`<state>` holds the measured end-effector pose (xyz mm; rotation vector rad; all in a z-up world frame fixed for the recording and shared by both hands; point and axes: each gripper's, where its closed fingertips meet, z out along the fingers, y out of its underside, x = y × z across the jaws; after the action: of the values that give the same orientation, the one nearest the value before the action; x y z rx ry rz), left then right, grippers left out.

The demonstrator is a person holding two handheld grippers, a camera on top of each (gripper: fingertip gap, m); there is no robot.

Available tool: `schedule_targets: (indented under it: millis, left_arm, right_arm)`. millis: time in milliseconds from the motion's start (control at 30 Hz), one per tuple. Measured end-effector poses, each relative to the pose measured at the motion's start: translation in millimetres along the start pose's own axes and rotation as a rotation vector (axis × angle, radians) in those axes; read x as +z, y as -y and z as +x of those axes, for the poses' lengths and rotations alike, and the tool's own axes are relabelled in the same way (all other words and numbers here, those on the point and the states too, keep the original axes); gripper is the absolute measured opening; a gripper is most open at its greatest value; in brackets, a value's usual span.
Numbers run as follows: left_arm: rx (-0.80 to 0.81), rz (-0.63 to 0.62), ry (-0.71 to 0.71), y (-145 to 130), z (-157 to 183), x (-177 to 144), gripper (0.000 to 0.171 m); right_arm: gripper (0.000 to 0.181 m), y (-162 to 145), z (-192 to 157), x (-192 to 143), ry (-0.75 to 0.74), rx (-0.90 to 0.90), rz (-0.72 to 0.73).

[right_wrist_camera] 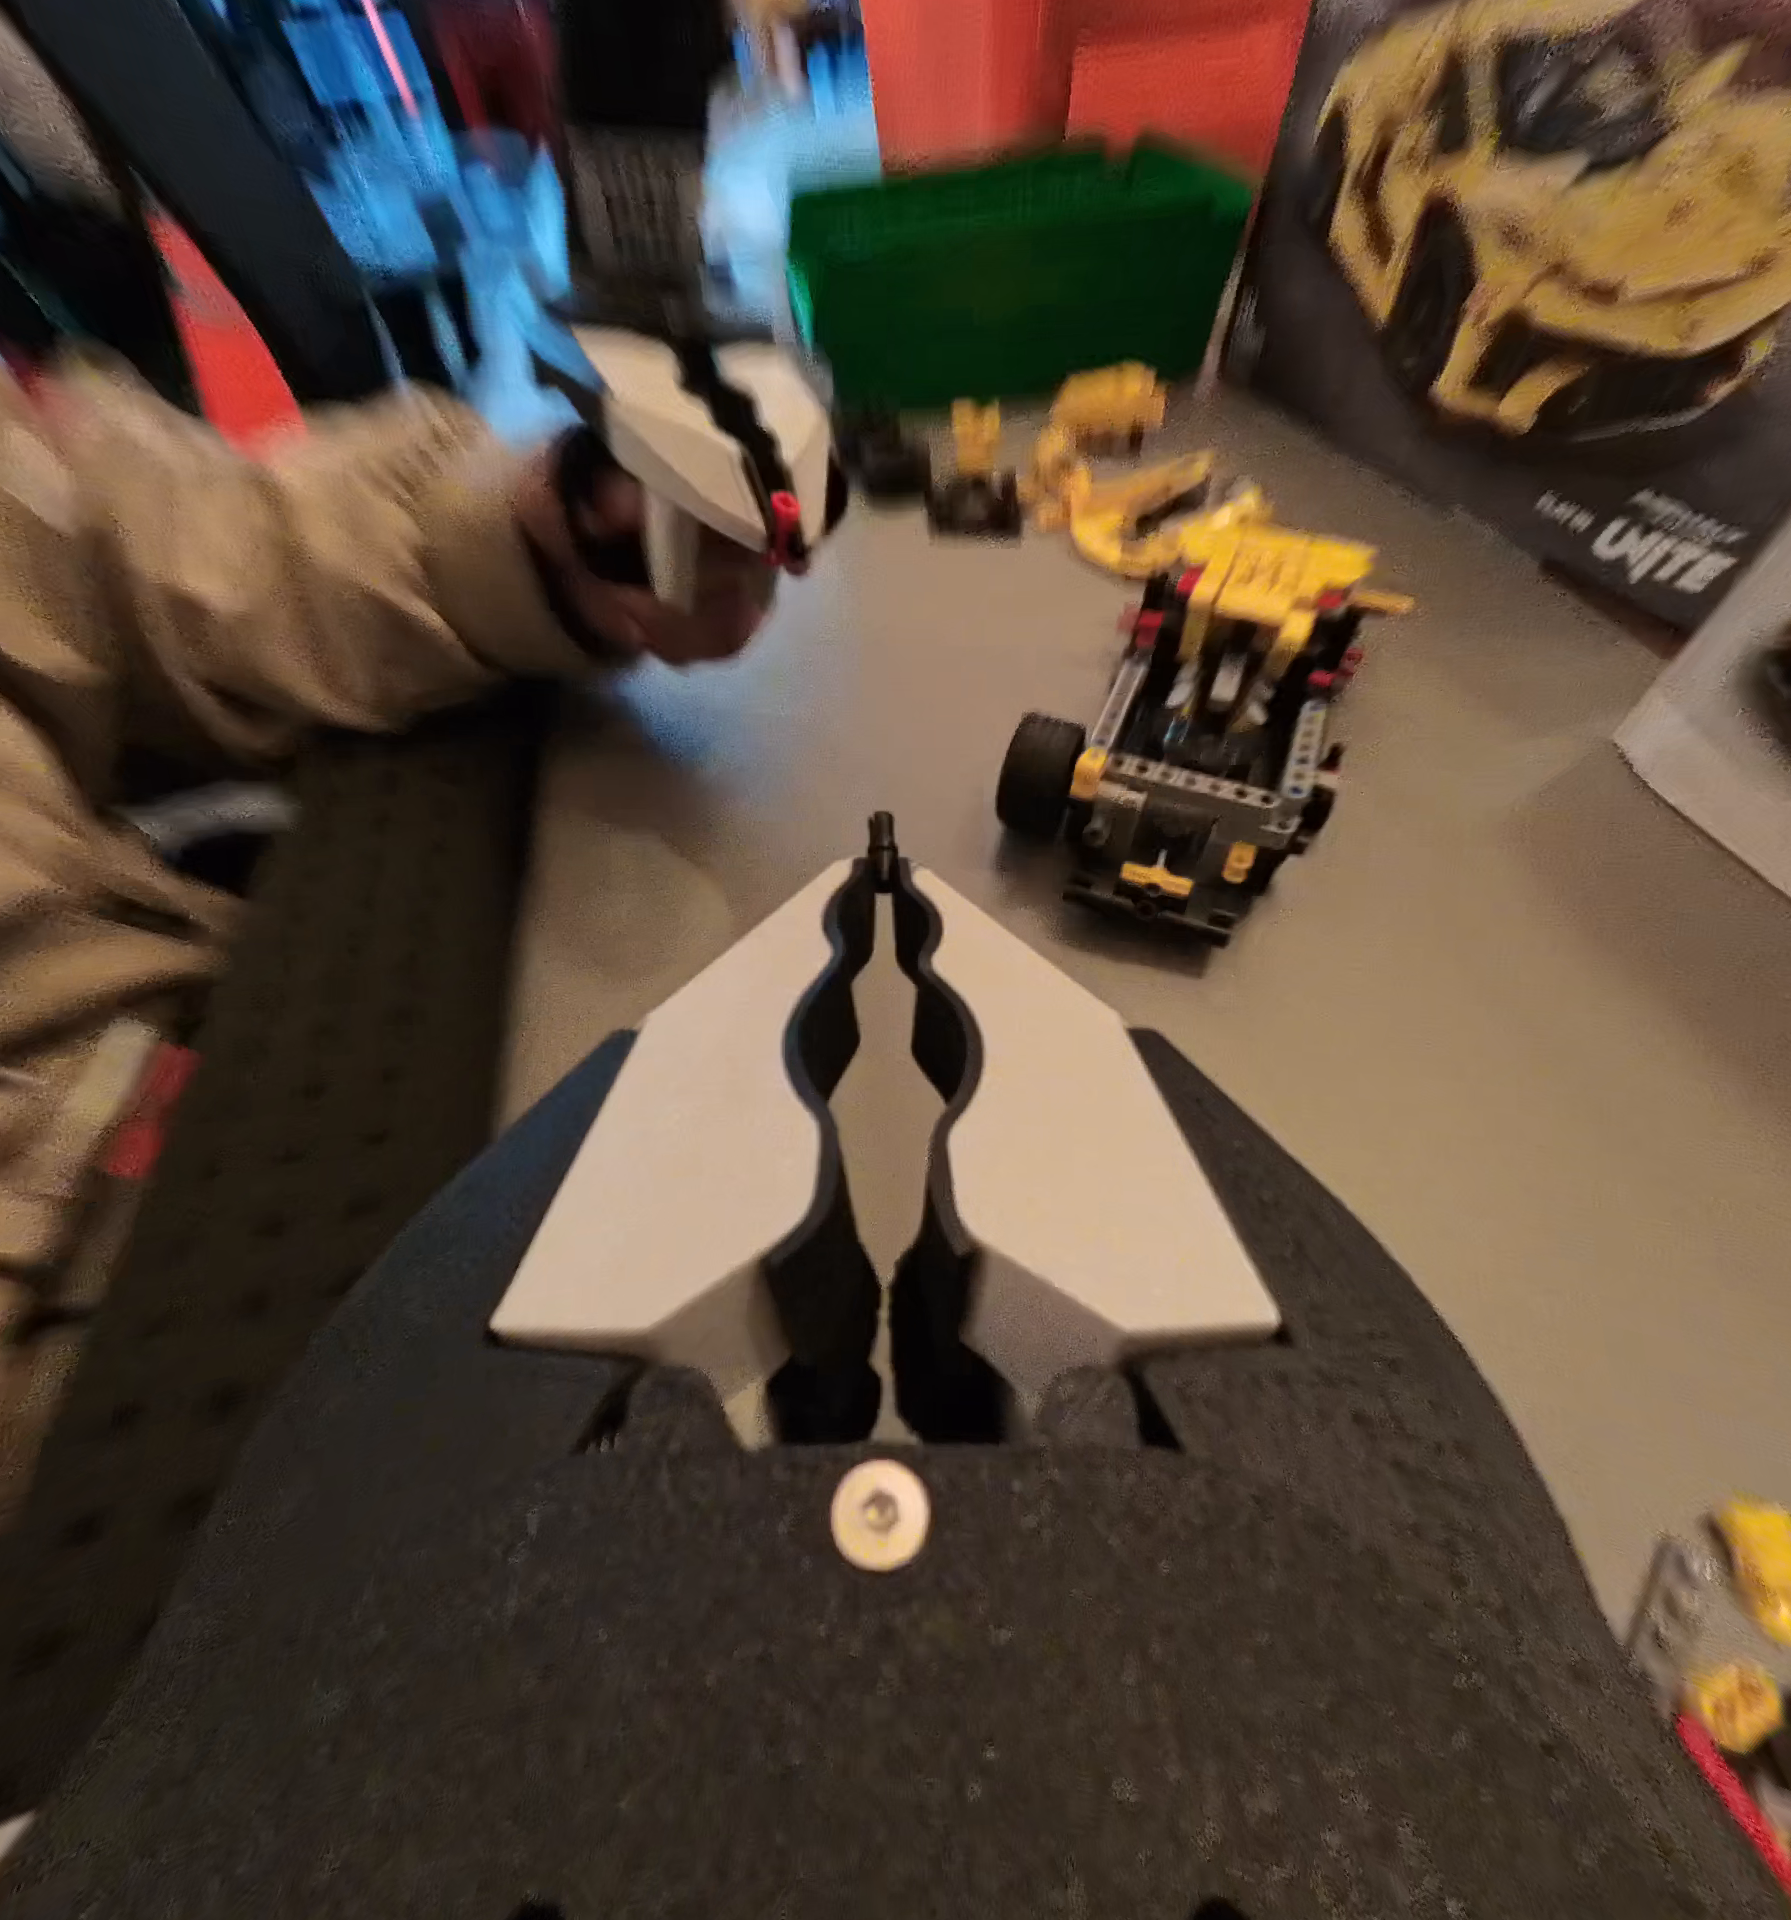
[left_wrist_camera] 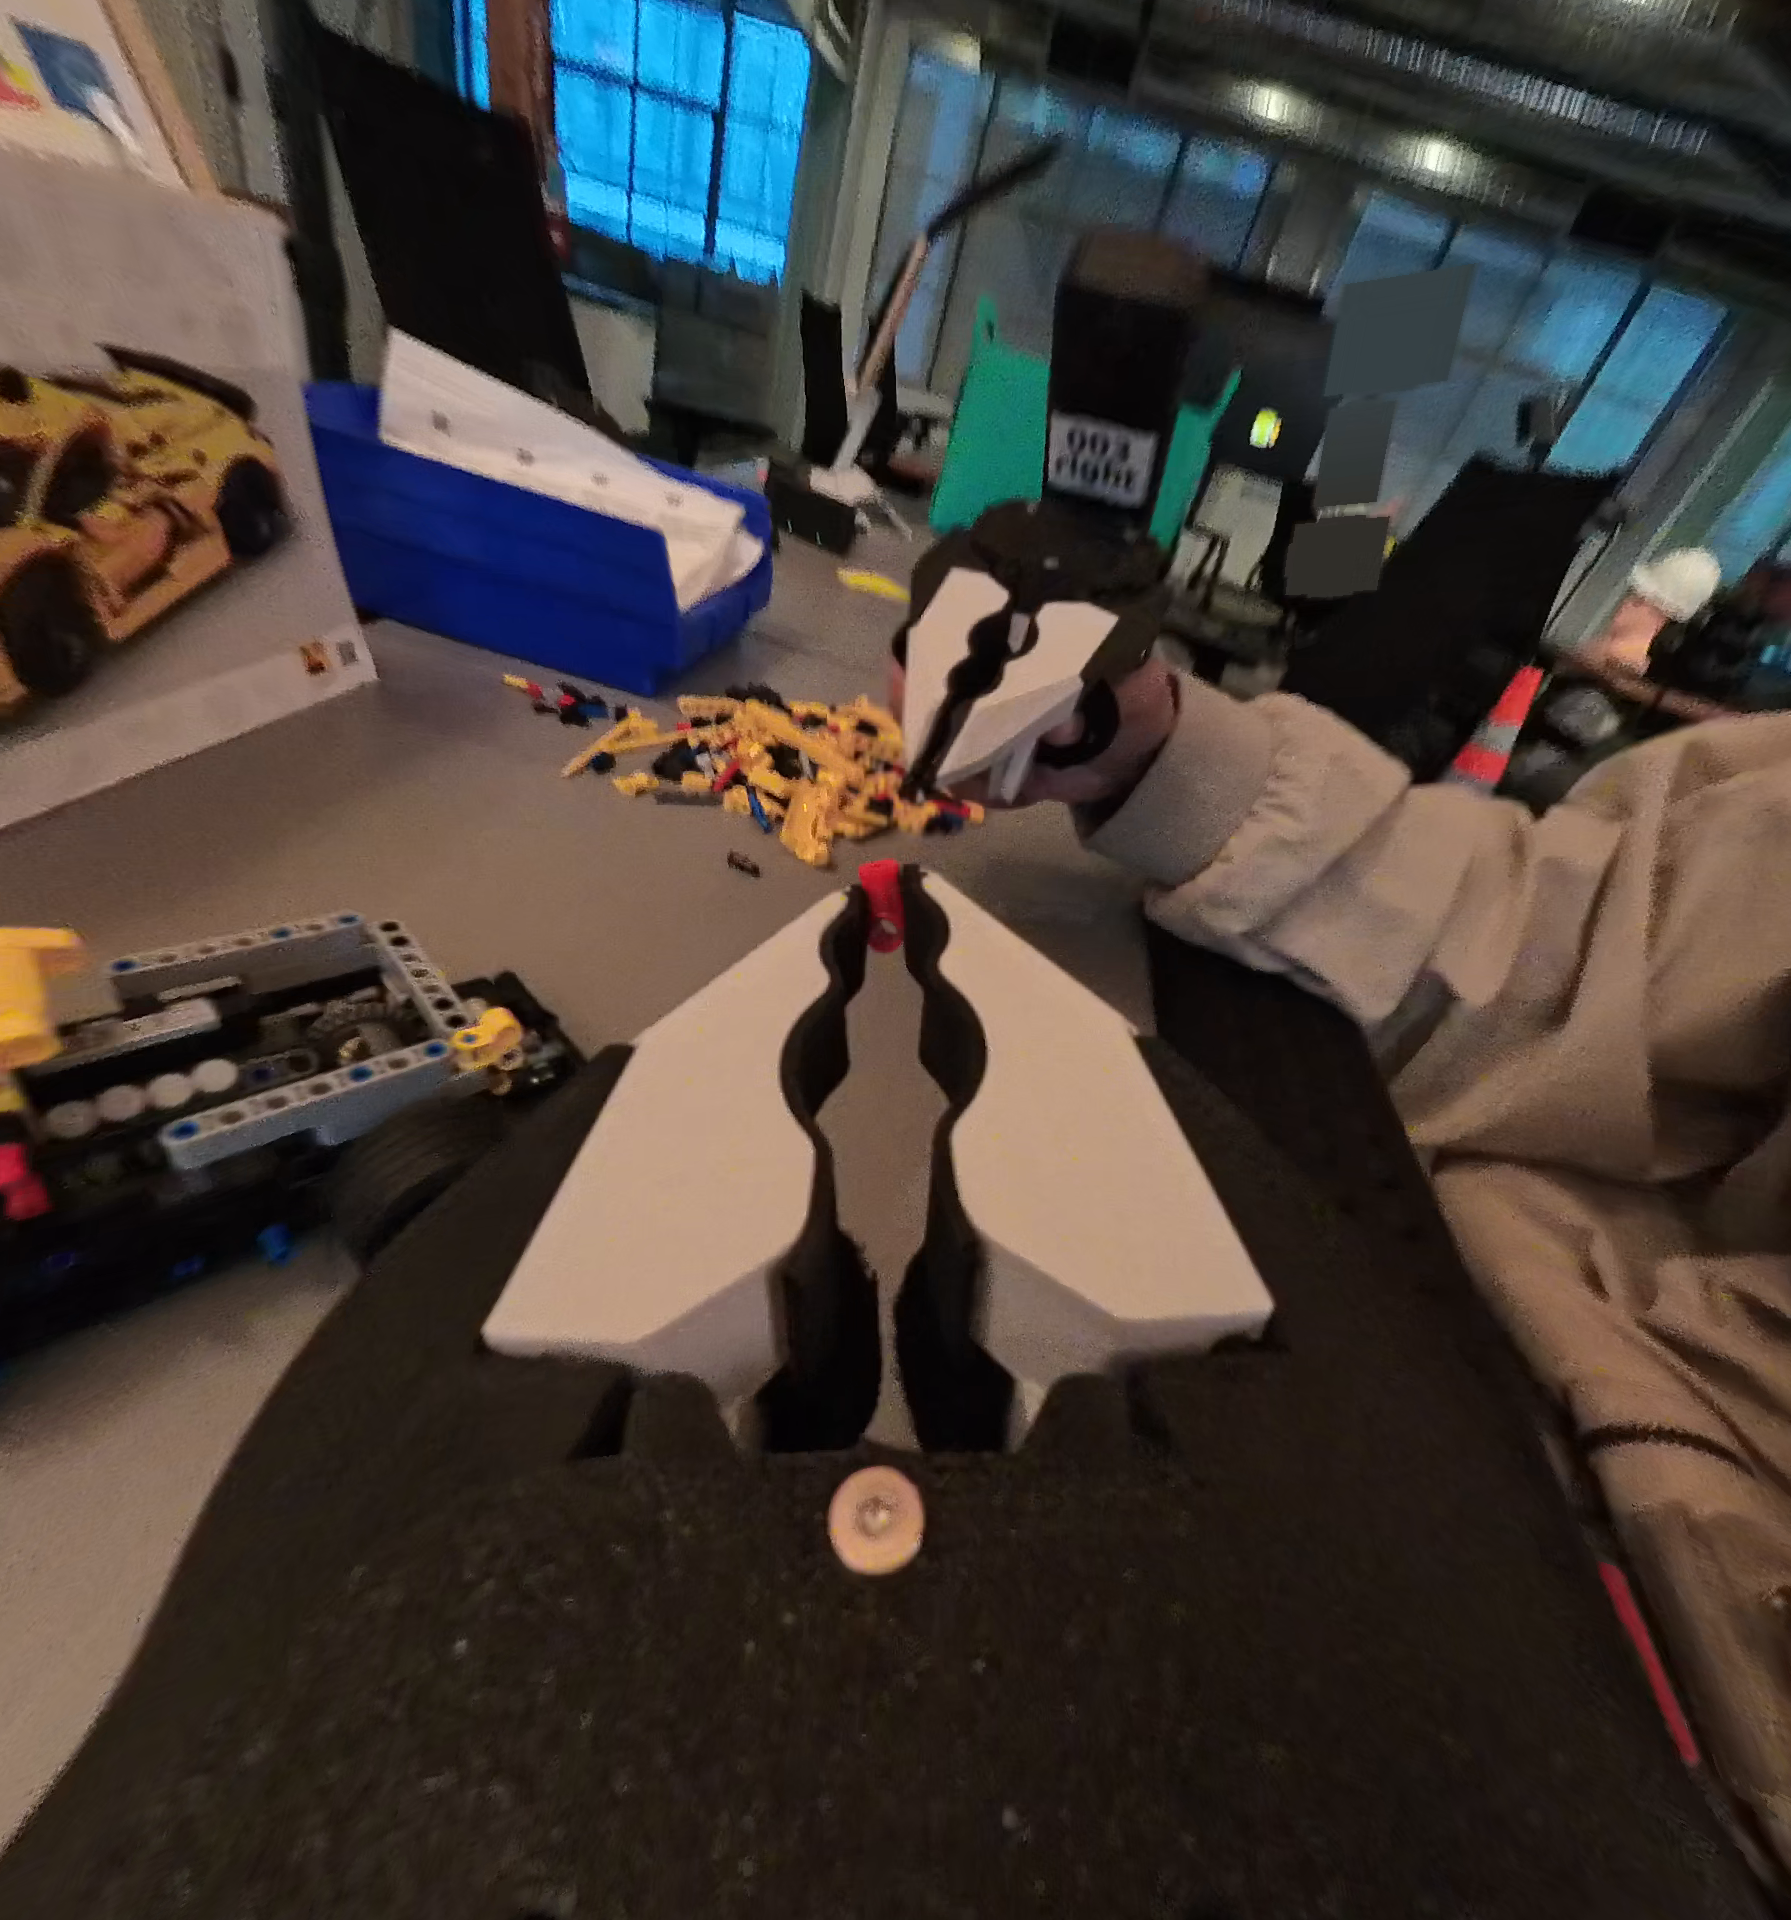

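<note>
My left gripper is shut on a small red connector piece held at its tips above the grey table. My right gripper is shut on a small black pin that sticks out past its tips. In the left wrist view the right gripper hangs tip-down at the pile of loose yellow, black and red pieces. In the right wrist view the left gripper shows farther off with the red piece. A partly built car chassis stands to the right of the pin and also shows in the left wrist view.
A blue bin with white sheets stands behind the pile. A box printed with a yellow car leans at the left. A green bin, yellow subassemblies and a second printed box stand beyond the chassis. Beige sleeves cross the near edge.
</note>
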<state>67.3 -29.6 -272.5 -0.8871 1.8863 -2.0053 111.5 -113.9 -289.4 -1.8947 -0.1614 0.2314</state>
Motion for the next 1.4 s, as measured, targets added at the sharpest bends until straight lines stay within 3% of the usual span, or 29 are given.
schedule_targets:
  millis: [67,133,233,300,400,500,600,700,833,967,1033,1133,1233,1333,1400]
  left_arm:
    - [-0.067,0.087,-0.025,17,-4,-13,0.005]
    - [-0.091,0.071,-0.056,14,-3,-2,0.006]
    - [-0.076,-0.069,-0.006,-12,-11,22,0.006]
    - [-0.068,-0.140,0.076,-28,-20,32,0.006]
    - [-0.132,-0.303,0.203,-38,-27,46,0.006]
    - [-0.067,-0.511,0.230,-31,-5,65,0.007]
    - [0.025,-0.601,0.236,-8,18,111,0.007]
    - [0.043,-0.593,0.198,0,25,191,0.006]
    - [0.037,-0.706,0.085,-48,1,294,0.006]
    - [-0.031,-0.718,0.047,-71,-12,340,0.007]
    - [-0.049,-0.753,0.081,-81,-19,344,0.024]
    - [-0.095,-0.733,0.095,-83,-25,338,0.026]
    - [-0.030,-0.675,0.147,-64,-32,315,0.026]
    - [0.004,-0.535,0.246,-13,-41,258,0.025]
    - [-0.008,-0.419,0.324,26,-54,196,0.025]
  right_arm:
    - [0.002,1,18,-50,-0.051,0.068,0.039]
    - [0.002,-12,36,-83,-0.158,0.088,-0.009]
    - [0.003,-79,80,-128,-0.388,0.224,-0.259]
    - [0.008,-104,97,-153,-0.500,0.264,-0.321]
    - [0.012,-111,111,-181,-0.627,0.252,-0.318]
    - [0.018,-105,110,-201,-0.699,0.271,-0.251]
    - [0.015,-92,96,-214,-0.768,0.300,-0.142]
    - [0.010,-81,79,-214,-0.792,0.267,-0.129]
    - [0.005,-86,58,-232,-0.892,0.210,-0.208]
    - [0.006,-95,32,-244,-0.872,0.247,-0.200]
    - [0.006,-93,25,-248,-0.857,0.280,-0.147]
    - [0.006,-84,20,-246,-0.811,0.328,-0.054]
    - [0.009,-70,16,-227,-0.742,0.357,0.015]
    - [0.016,-47,9,-194,-0.669,0.305,0.046]
    - [0.020,-31,1,-162,-0.582,0.276,0.038]
